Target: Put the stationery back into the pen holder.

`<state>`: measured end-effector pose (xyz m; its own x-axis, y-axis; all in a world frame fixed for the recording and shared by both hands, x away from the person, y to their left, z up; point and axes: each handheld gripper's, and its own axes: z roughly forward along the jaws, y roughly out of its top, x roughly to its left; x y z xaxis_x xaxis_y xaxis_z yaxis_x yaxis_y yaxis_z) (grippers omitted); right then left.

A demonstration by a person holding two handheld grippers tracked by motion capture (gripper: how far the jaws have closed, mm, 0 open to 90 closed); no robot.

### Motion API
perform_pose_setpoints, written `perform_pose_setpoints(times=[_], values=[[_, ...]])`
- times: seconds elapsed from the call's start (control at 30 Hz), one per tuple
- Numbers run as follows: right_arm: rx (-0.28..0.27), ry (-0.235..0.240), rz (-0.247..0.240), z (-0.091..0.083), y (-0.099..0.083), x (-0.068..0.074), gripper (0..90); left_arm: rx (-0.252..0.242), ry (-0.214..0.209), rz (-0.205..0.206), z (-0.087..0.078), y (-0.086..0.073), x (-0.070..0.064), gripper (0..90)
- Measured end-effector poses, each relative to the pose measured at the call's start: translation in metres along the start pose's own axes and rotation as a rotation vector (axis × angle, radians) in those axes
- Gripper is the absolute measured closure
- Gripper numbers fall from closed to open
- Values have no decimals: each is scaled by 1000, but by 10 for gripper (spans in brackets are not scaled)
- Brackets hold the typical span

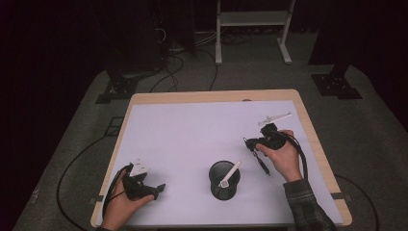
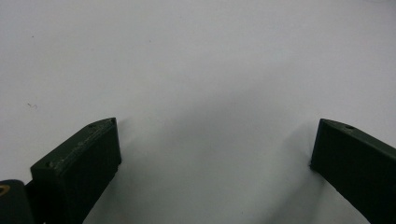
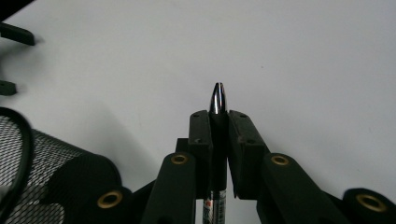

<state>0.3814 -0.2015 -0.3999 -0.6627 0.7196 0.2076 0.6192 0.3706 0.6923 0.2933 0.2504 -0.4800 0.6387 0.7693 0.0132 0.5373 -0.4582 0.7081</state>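
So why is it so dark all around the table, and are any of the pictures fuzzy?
In the high view the light falls on the white table and the room beyond stays dark. In the left gripper view the jaws cast soft grey shadows. In the right gripper view the pen tip shines with glare, and the mesh cup up close looks blurry.

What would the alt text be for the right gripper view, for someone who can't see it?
The right gripper clamps a black pen between its two black jaws, silver tip pointing away over a white table. A black mesh cup sits at lower left.
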Motion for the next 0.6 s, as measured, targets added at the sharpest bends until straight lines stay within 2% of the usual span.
perform_pose_setpoints(times=[0.33,0.6], values=[[-107,41,6,-28,-4,4,796,-2,0,-2,0,0,0,7],[-186,69,-29,-49,0,15,796,0,0,0,0,0,0,7]])
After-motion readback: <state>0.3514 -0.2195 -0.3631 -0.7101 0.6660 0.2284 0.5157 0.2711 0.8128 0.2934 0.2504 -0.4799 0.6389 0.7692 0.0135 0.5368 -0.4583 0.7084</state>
